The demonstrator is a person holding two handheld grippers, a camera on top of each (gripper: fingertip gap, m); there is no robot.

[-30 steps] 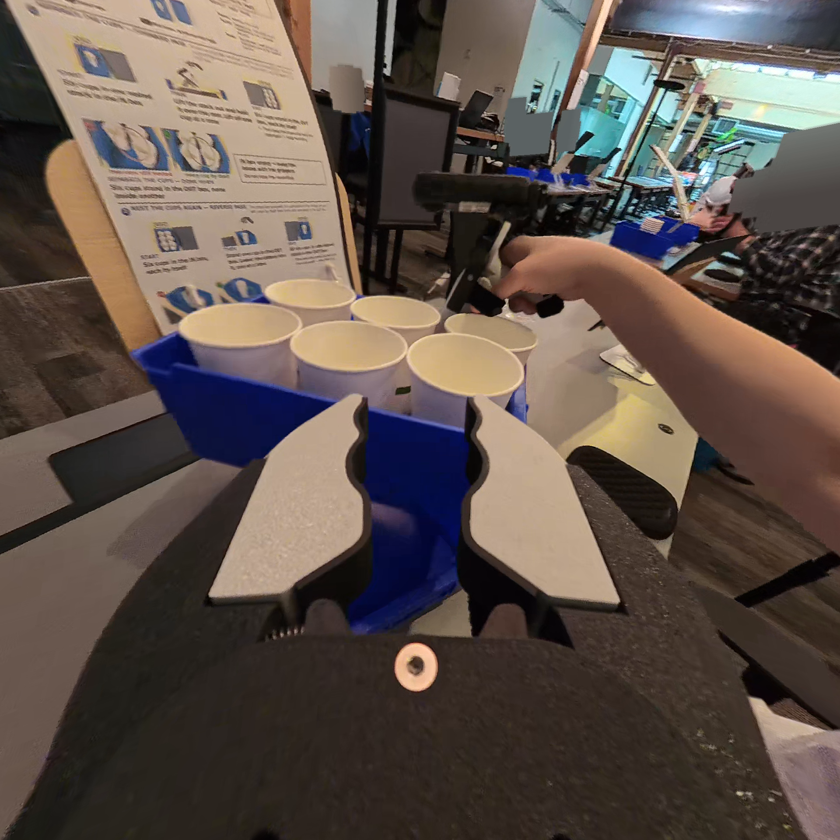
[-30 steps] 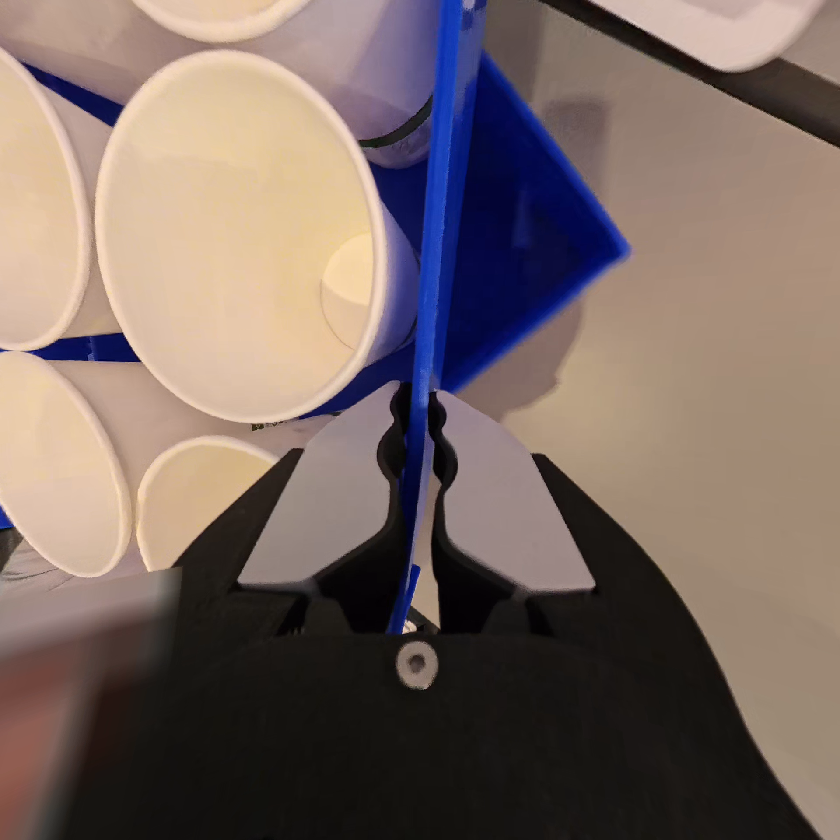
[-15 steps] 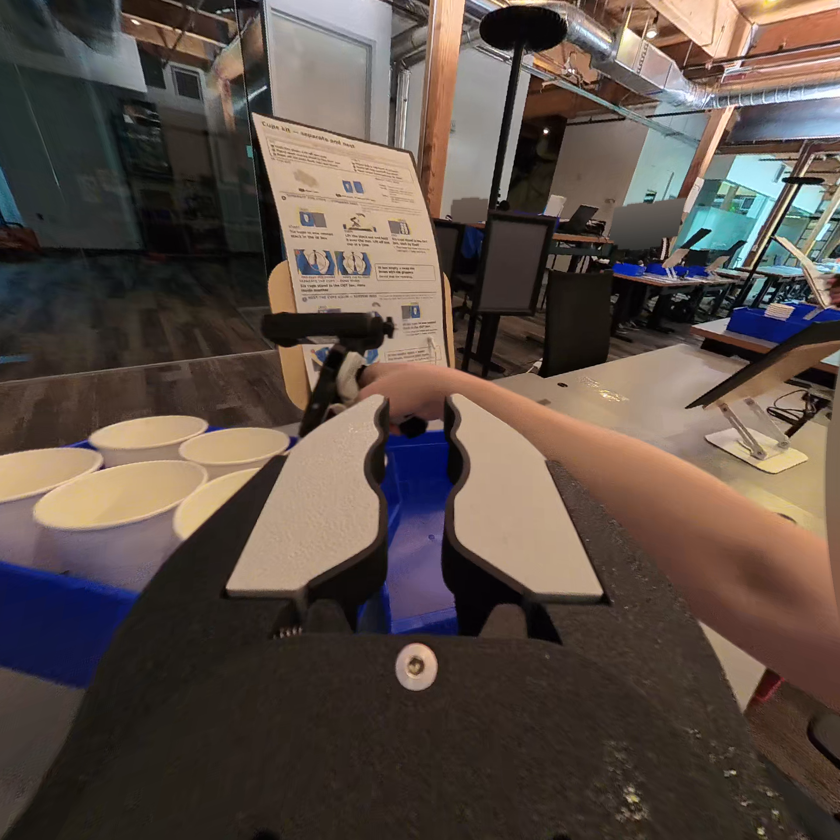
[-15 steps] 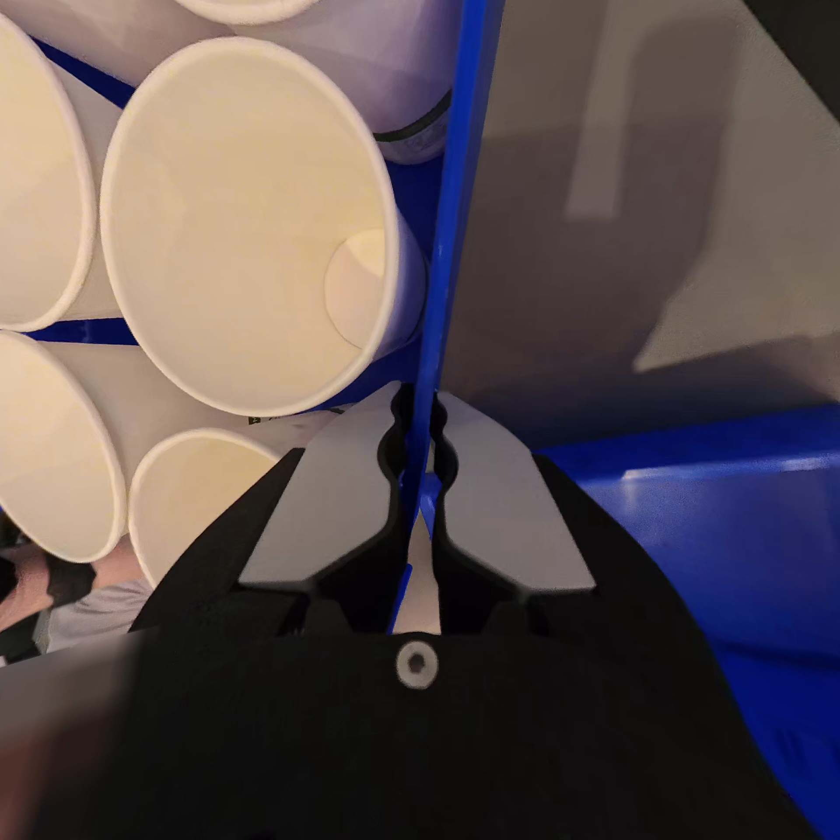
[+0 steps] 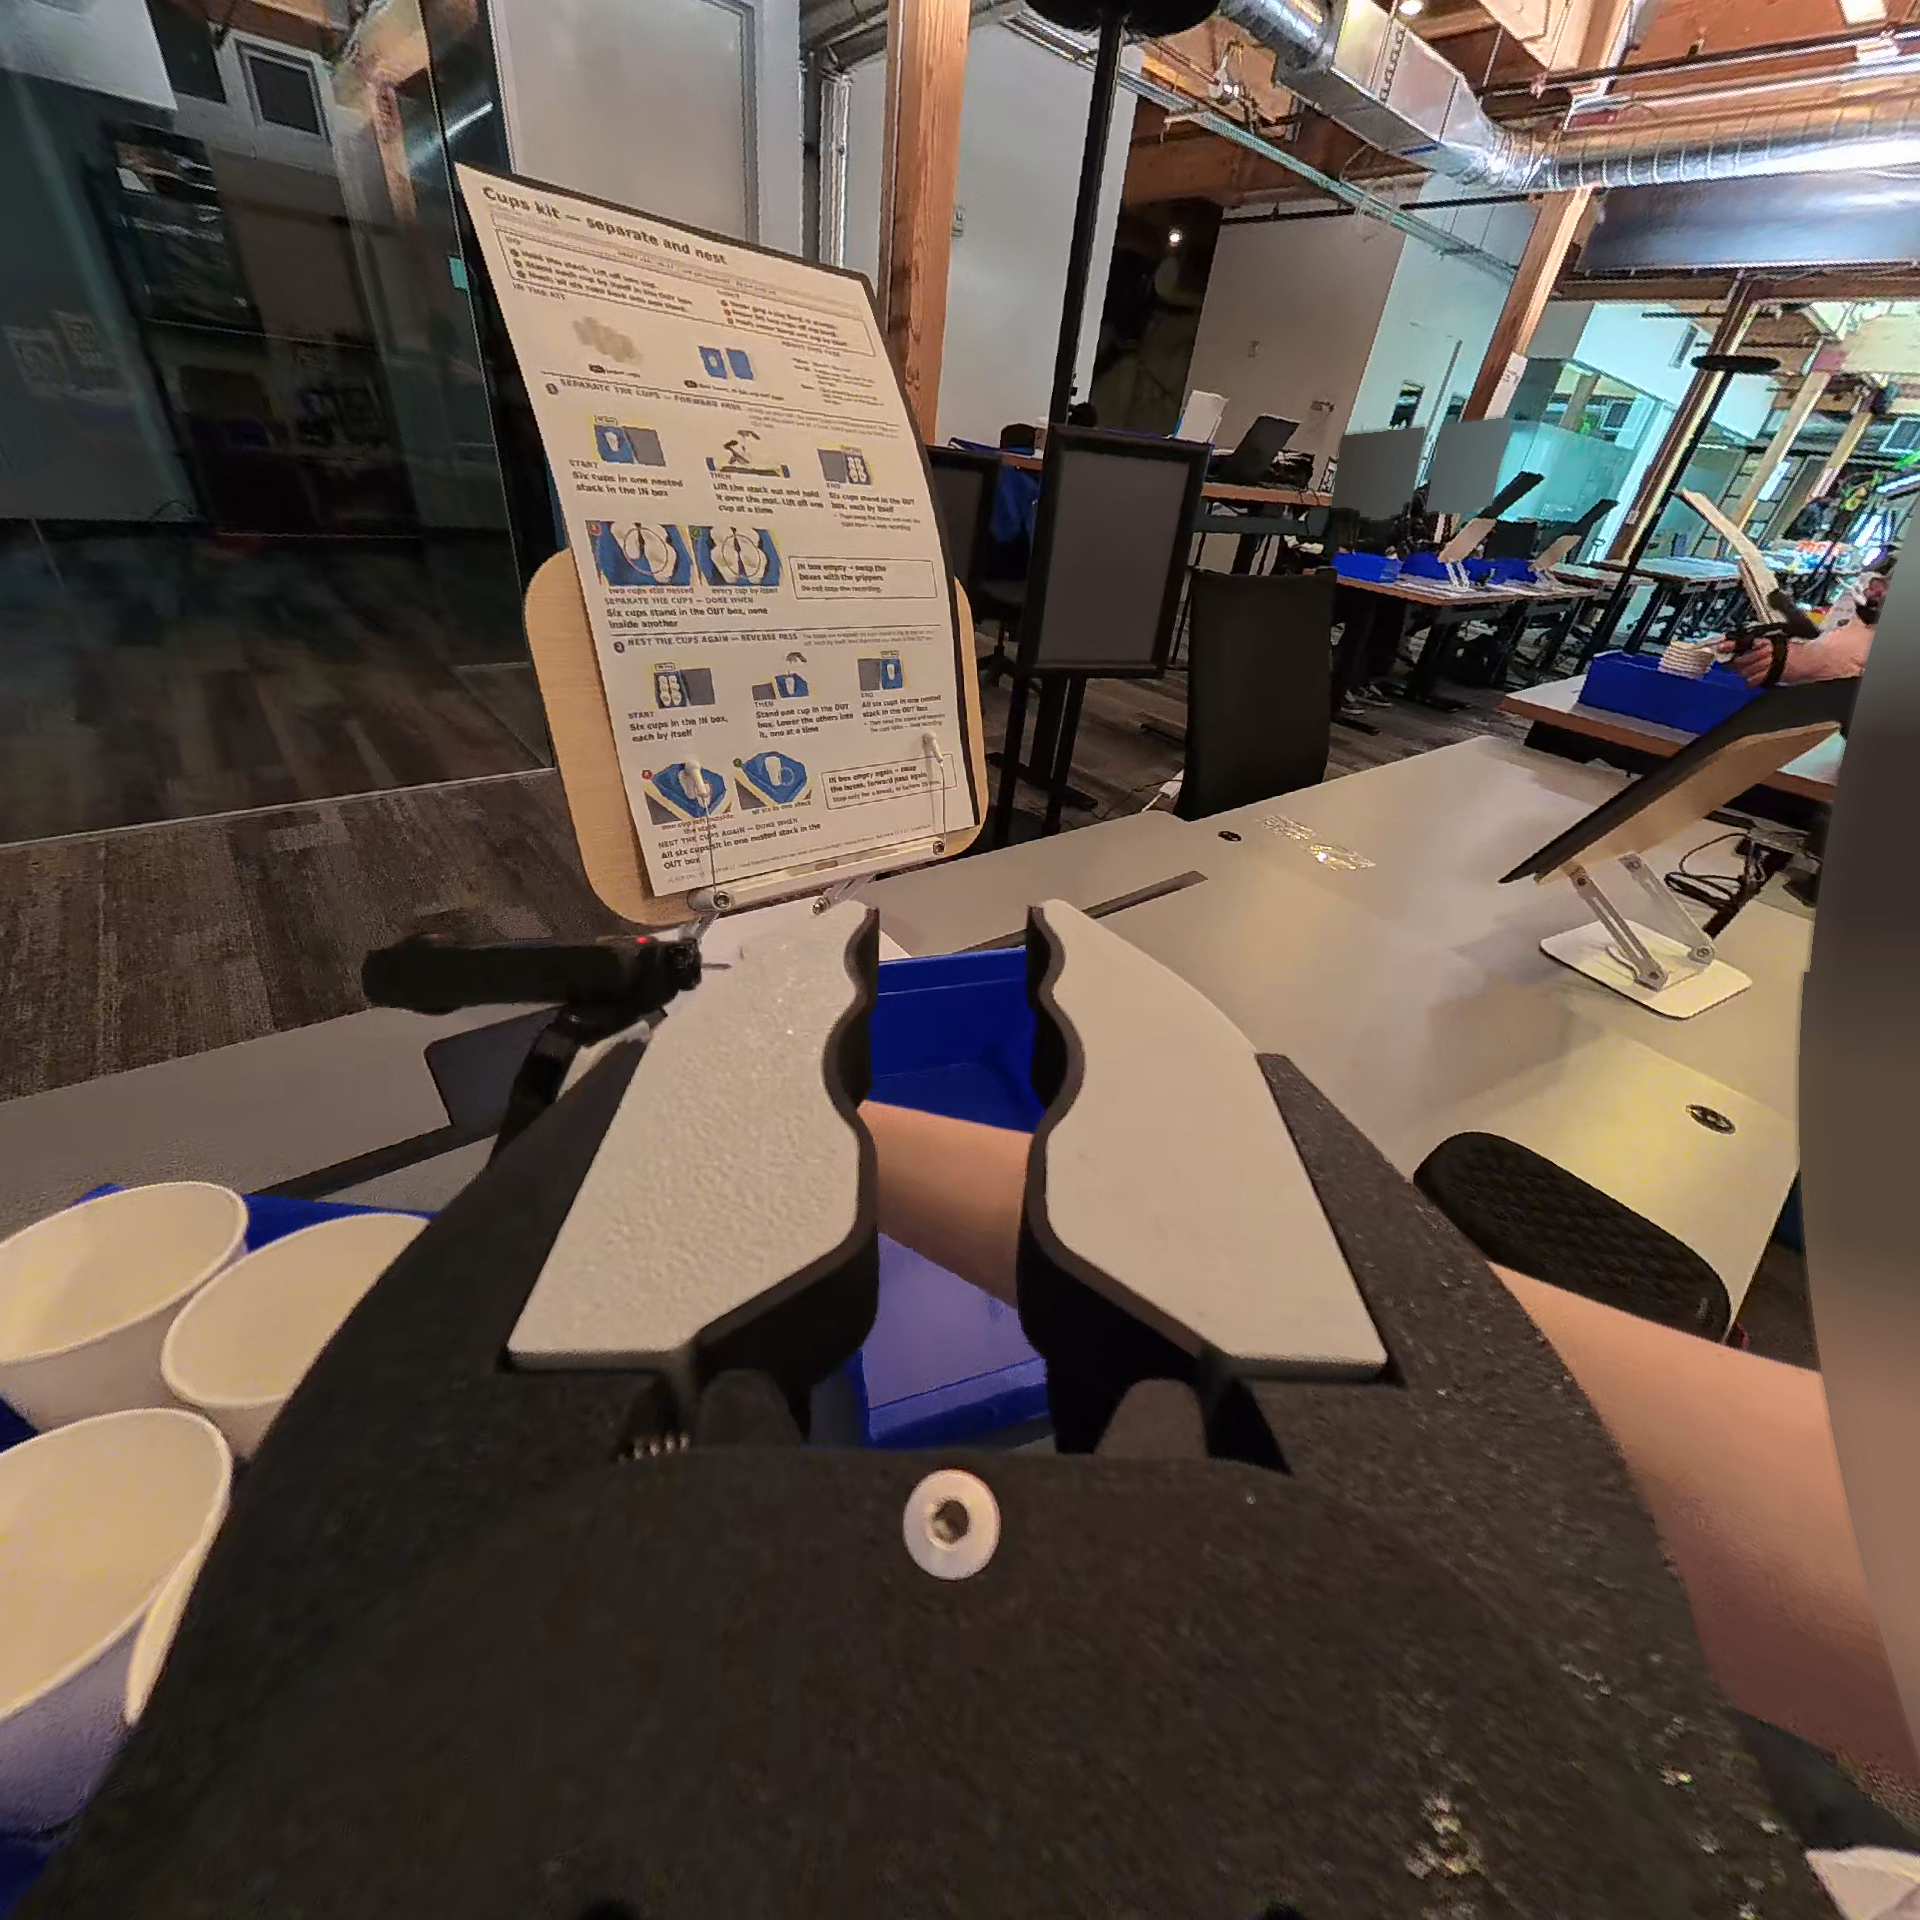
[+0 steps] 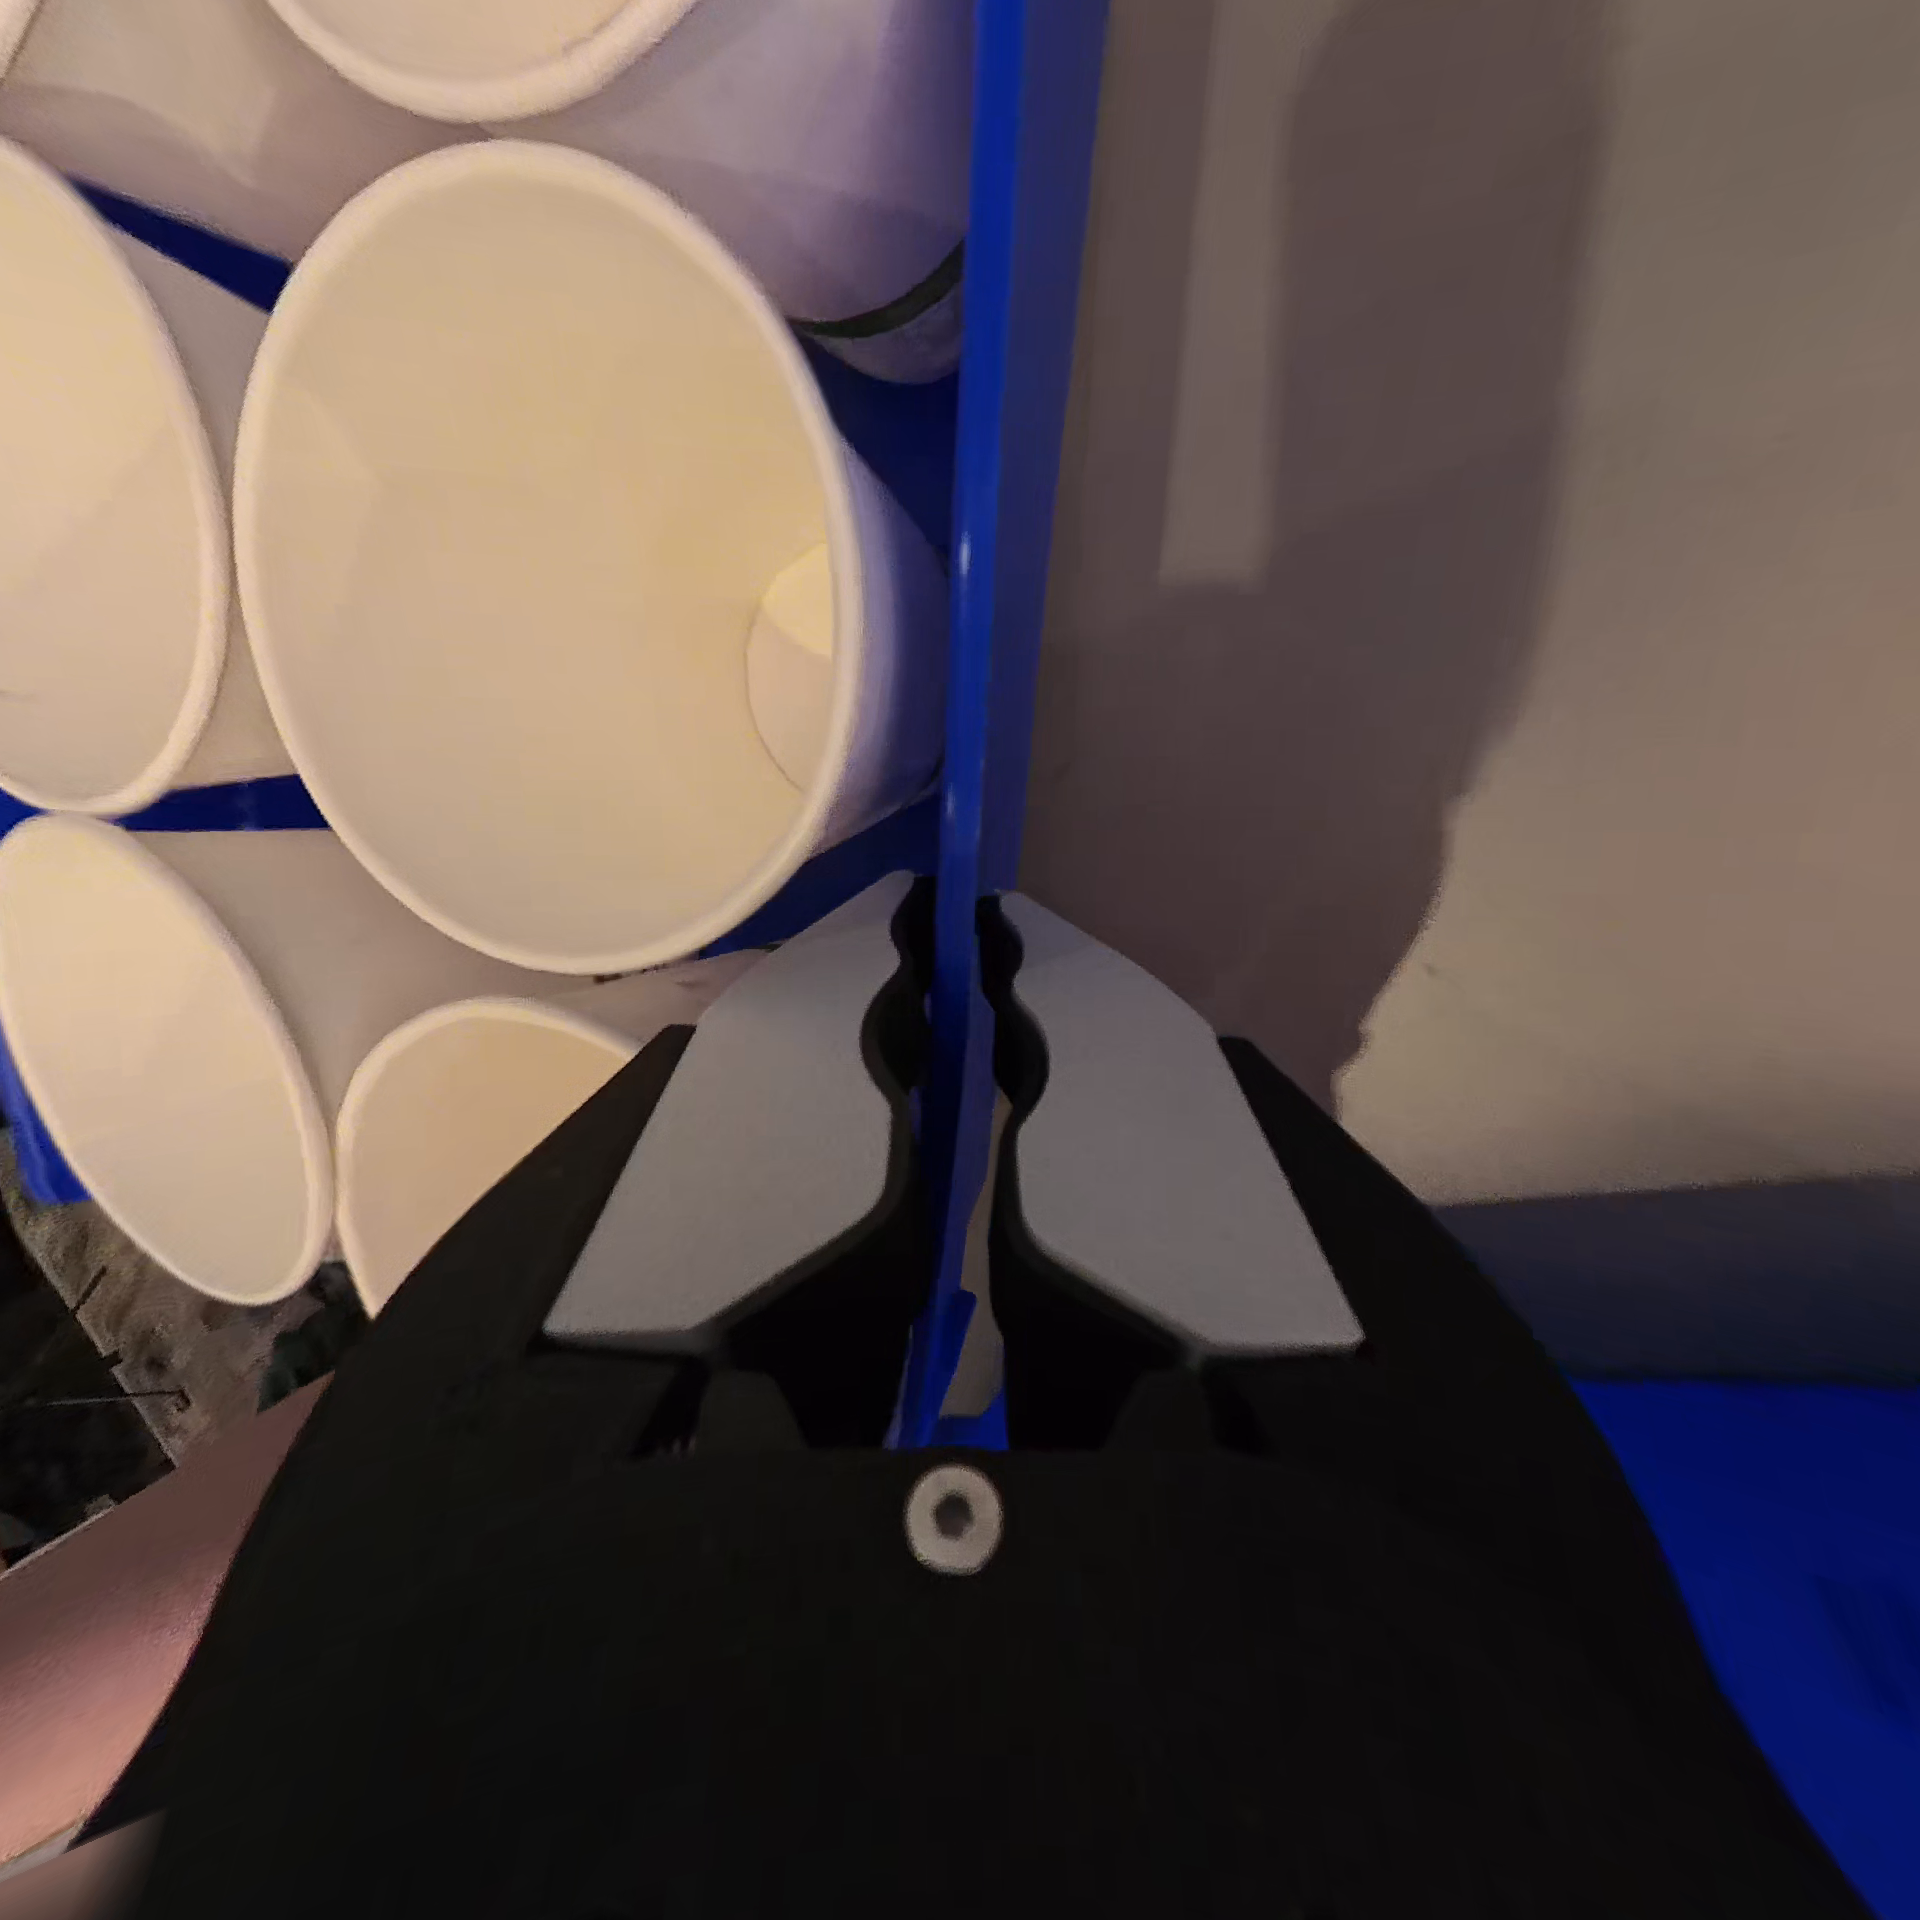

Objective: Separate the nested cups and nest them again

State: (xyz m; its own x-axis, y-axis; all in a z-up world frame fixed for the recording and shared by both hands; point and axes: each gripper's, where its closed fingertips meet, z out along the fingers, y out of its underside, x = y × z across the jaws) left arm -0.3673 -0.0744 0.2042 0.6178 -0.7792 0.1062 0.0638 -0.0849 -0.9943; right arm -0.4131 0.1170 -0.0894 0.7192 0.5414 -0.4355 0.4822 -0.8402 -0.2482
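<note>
The right tongs (image 6: 954, 914) are clamping narrowly on the thin upright wall of a blue bin (image 6: 977, 623), one finger inside the bin and one outside it. Just left of that wall, white paper cups (image 6: 540, 540) are standing separately in the bin, open mouths facing the camera; five rims are showing in the right wrist view, packed close together and not nested. To the right of the wall the grey bench (image 6: 1558, 520) is lying in shadow, and at the lower right a second blue bin (image 6: 1766, 1507) is showing blurred.

The left tongs (image 5: 951, 925) are hanging with a moderate gap between the fingers, gripping nothing. Seen through that gap, a person's forearm (image 5: 951, 1195) is crossing from the right, over the empty blue bin (image 5: 951, 997). At the lower left of the left wrist view, three of the white cups (image 5: 104, 1299) are sitting in their bin, only partly in frame. Just left of the left finger (image 5: 717, 1143), the black handle of the other gripper (image 5: 530, 971) is sticking out.

Beyond the bins, a printed instruction sheet (image 5: 727, 540) is leaning on a light wooden stand (image 5: 561, 790) at the far edge of the bench. Farther right on the bench, another tilted board (image 5: 1683, 790) is resting on a white-footed bracket. Behind, office chairs, desks and more blue bins are filling a large room with timber posts.
</note>
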